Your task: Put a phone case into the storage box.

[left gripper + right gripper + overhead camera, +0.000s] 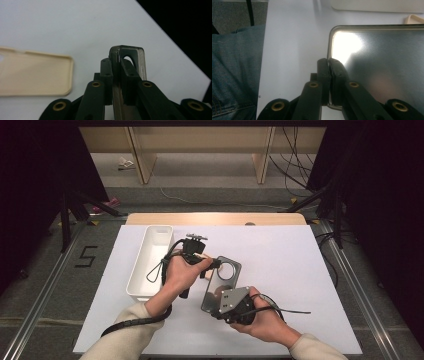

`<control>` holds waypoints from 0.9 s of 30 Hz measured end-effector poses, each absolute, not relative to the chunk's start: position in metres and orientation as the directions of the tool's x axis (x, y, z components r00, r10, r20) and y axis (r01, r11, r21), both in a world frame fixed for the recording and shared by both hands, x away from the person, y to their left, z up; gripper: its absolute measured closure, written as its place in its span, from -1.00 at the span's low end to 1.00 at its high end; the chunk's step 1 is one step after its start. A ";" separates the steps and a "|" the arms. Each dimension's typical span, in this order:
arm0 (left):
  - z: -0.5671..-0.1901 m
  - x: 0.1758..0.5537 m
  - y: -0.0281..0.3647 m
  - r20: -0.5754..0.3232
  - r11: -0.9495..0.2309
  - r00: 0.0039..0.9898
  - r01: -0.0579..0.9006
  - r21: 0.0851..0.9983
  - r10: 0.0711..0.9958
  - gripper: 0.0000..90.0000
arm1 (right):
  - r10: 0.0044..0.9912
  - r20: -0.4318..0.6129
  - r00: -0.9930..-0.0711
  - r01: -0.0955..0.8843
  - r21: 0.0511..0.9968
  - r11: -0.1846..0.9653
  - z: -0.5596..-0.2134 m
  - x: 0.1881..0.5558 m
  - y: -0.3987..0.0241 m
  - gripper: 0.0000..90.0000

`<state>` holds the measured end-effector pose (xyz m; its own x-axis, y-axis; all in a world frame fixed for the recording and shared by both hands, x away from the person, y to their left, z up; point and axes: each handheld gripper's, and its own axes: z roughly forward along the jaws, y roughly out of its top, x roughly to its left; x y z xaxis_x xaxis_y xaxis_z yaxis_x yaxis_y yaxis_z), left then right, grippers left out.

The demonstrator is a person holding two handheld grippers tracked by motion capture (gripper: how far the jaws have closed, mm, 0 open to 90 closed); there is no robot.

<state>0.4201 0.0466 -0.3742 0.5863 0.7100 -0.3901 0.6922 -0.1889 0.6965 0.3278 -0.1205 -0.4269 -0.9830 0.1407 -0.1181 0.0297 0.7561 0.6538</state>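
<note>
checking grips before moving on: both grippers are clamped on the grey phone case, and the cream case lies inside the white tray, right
Not quite. The cream case lies flat on the white table, as the left gripper view shows. Both the left gripper and right gripper do clamp the grey phone case.

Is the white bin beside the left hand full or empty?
Empty: the white bin shows only its bare white floor in the high view.
</note>
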 end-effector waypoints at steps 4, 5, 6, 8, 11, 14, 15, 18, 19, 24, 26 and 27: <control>-0.368 0.414 0.044 -0.312 -0.217 0.626 0.623 0.751 0.714 0.82 | 0.182 -0.109 -0.977 0.061 0.676 0.734 -0.426 0.331 -0.124 0.74; -0.367 0.413 0.046 -0.307 -0.213 0.634 0.609 0.764 0.710 0.82 | 0.182 -0.109 -0.977 0.061 0.676 0.734 -0.426 0.331 -0.124 0.74; -0.365 0.412 0.047 -0.297 -0.212 0.640 0.594 0.776 0.708 0.82 | 0.196 -0.105 -0.975 0.072 0.686 0.724 -0.425 0.332 -0.126 0.69; -0.364 0.411 0.050 -0.250 -0.222 0.662 0.543 0.810 0.707 0.82 | 0.246 -0.089 -0.965 0.111 0.712 0.694 -0.423 0.336 -0.132 0.45; -0.363 0.409 0.055 -0.199 -0.233 0.677 0.491 0.840 0.708 0.82 | 0.296 -0.053 -0.954 0.162 0.739 0.654 -0.423 0.339 -0.138 0.26; -0.364 0.407 0.061 -0.161 -0.233 0.682 0.448 0.863 0.713 0.82 | 0.333 -0.012 -0.943 0.208 0.759 0.617 -0.423 0.343 -0.142 0.05; -0.365 0.407 0.063 -0.152 -0.233 0.685 0.436 0.869 0.713 0.82 | 0.344 0.001 -0.939 0.222 0.767 0.602 -0.423 0.344 -0.143 0.00; -0.365 0.406 0.070 -0.140 -0.218 0.682 0.411 0.885 0.718 0.82 | 0.363 0.024 -0.932 0.245 0.779 0.578 -0.423 0.347 -0.147 -0.16; -0.364 0.405 0.073 -0.143 -0.208 0.681 0.407 0.889 0.718 0.82 | 0.363 0.024 -0.932 0.245 0.779 0.578 -0.423 0.347 -0.147 -0.16; -0.359 0.404 0.087 -0.148 -0.161 0.682 0.368 0.916 0.717 0.82 | 0.400 0.089 -0.912 0.302 0.805 0.510 -0.422 0.350 -0.159 -0.35; -0.357 0.404 0.093 -0.153 -0.141 0.685 0.353 0.925 0.712 0.82 | 0.407 0.105 -0.907 0.315 0.810 0.495 -0.422 0.351 -0.162 -0.38; -0.356 0.404 0.096 -0.155 -0.133 0.686 0.348 0.928 0.711 0.82 | 0.414 0.114 -0.903 0.323 0.816 0.480 -0.421 0.351 -0.164 -0.39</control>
<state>0.4037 0.0956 -0.3558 0.6858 0.7111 -0.1548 0.3479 -0.1334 0.9280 0.3515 -0.1644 -0.4213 -0.9029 0.4145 0.1139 0.3232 0.4797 0.8157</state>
